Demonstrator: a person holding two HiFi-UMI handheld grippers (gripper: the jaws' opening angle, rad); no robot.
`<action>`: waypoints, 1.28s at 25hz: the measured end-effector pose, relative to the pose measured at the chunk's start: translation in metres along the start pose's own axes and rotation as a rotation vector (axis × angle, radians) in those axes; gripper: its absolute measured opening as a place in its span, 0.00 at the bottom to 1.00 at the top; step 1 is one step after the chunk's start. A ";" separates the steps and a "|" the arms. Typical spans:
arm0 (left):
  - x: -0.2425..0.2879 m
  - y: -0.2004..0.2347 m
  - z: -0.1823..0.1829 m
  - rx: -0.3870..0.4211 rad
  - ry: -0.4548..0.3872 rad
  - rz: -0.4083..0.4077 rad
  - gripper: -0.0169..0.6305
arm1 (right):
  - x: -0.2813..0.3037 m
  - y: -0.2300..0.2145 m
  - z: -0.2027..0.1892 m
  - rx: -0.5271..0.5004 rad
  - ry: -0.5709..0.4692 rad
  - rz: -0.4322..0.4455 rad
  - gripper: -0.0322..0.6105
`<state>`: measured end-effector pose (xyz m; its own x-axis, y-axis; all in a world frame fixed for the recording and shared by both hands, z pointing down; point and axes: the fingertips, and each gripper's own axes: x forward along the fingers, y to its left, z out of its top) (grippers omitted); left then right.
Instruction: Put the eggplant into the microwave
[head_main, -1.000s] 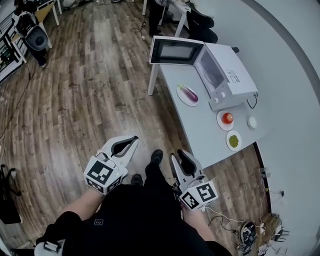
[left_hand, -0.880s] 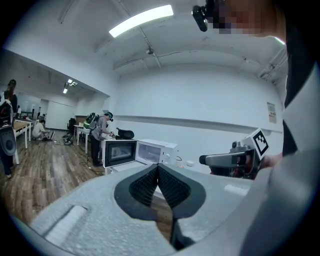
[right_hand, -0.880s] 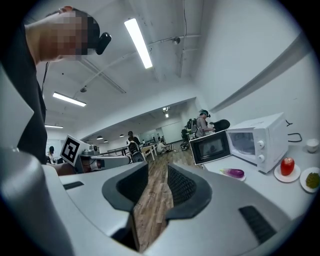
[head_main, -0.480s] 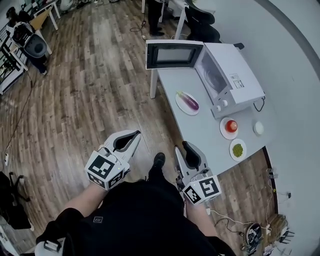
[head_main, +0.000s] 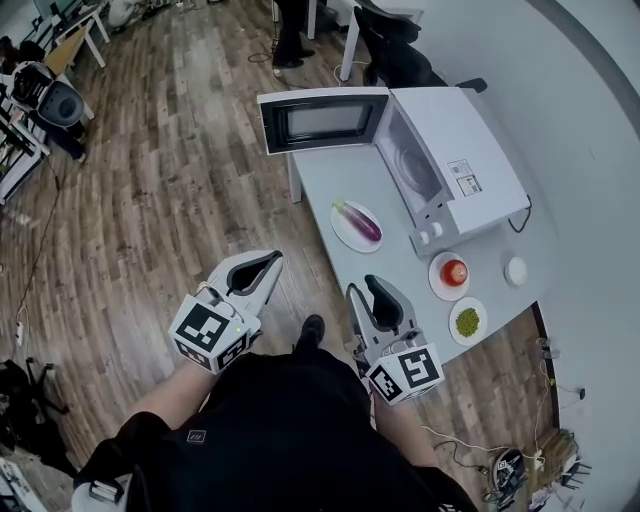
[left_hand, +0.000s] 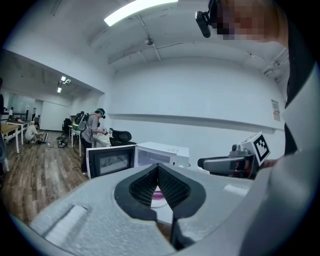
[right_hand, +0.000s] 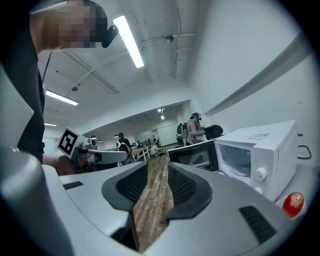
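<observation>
A purple eggplant (head_main: 358, 222) lies on a white plate (head_main: 343, 233) on the grey table (head_main: 395, 262), in front of the white microwave (head_main: 465, 160). The microwave's door (head_main: 320, 121) stands swung wide open to the left. My left gripper (head_main: 272, 260) hangs over the wood floor, short of the table, its jaw tips touching and nothing in them. In the left gripper view (left_hand: 158, 167) a sliver of the plate shows below the tips. My right gripper (head_main: 362, 288) is at the table's near edge. Its jaws are opening, and only floor shows between them (right_hand: 159, 167).
On the table's right end sit a plate with a tomato (head_main: 454, 271), a plate of green food (head_main: 467, 322) and a small white disc (head_main: 516, 270). A black office chair (head_main: 395, 50) and a standing person (head_main: 288, 25) are beyond the table. Cables (head_main: 500, 462) lie on the floor at lower right.
Both grippers have been carried forward toward the table. The microwave and the eggplant's plate now appear nearer, and the right gripper has reached the table's edge.
</observation>
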<state>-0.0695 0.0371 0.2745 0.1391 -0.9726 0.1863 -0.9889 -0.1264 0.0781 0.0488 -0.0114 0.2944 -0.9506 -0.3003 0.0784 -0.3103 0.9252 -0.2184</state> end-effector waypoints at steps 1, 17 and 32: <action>0.009 0.001 0.001 0.001 0.003 -0.002 0.04 | 0.003 -0.007 0.002 0.004 -0.003 0.002 0.25; 0.089 0.070 -0.005 0.009 0.060 -0.111 0.04 | 0.071 -0.061 -0.006 0.028 0.053 -0.119 0.25; 0.117 0.163 -0.026 0.070 0.127 -0.413 0.04 | 0.143 -0.061 -0.020 0.063 0.027 -0.464 0.13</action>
<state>-0.2132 -0.0926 0.3348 0.5244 -0.8066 0.2728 -0.8497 -0.5166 0.1059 -0.0680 -0.1061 0.3386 -0.7113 -0.6717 0.2070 -0.7029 0.6787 -0.2131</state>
